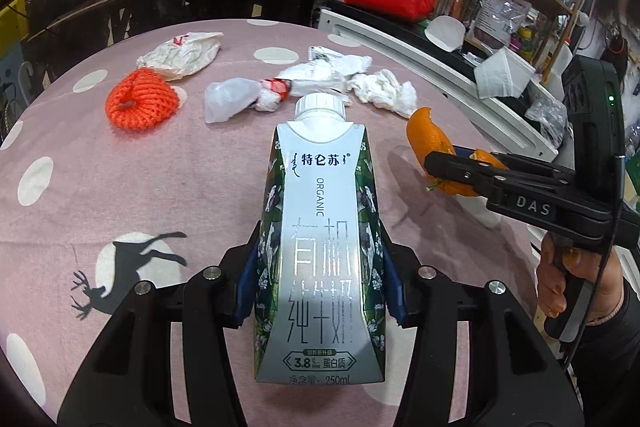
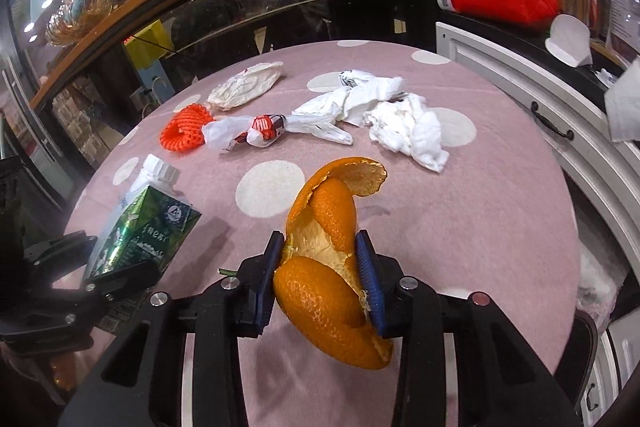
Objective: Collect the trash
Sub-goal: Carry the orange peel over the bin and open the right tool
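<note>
My left gripper [image 1: 320, 275] is filled by the milk carton [image 1: 320, 247], my right gripper [image 2: 320, 267] by the orange peel [image 2: 332, 267]; bare pink tablecloth [image 2: 500, 227] lies open between and just beyond them. Farther out, a band of litter crosses the way: orange foam net [image 1: 140, 103] at left, knotted plastic bags [image 1: 256, 95] in the middle, crumpled tissue [image 2: 412, 131] at right. A white cabinet [image 2: 520, 83] walls the right edge, a glass counter [image 2: 240, 27] the far side.
</note>
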Available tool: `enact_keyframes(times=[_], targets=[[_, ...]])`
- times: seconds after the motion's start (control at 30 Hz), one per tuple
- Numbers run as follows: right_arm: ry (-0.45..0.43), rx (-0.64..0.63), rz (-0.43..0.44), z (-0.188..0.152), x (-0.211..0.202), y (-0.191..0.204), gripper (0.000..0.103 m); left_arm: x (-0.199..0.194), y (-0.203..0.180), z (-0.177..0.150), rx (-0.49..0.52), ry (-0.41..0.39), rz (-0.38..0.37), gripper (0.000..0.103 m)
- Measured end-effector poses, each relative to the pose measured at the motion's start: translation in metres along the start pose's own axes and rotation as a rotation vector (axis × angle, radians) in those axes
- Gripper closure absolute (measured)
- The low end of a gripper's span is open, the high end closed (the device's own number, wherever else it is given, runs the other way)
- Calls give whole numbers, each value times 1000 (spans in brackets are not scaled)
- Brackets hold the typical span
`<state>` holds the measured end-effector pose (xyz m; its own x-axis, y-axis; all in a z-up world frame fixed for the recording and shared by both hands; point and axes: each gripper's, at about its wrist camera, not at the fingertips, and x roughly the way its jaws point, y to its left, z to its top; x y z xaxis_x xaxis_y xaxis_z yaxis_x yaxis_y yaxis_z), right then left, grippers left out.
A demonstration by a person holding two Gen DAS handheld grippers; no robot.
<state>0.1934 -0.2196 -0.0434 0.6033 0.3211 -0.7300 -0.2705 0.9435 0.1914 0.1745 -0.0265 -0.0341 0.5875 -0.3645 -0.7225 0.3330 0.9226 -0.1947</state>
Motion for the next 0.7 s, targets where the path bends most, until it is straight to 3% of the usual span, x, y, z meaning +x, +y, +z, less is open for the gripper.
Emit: enact_keyframes(times=[0.43,0.7], targets=[[-52,90,-67,-55,-75,-27,66,-7,-74,-25,87,11,-100,52],[-79,166,-152,-99,-125,-59,66,-7,-125,-35,158,17,-174,52]])
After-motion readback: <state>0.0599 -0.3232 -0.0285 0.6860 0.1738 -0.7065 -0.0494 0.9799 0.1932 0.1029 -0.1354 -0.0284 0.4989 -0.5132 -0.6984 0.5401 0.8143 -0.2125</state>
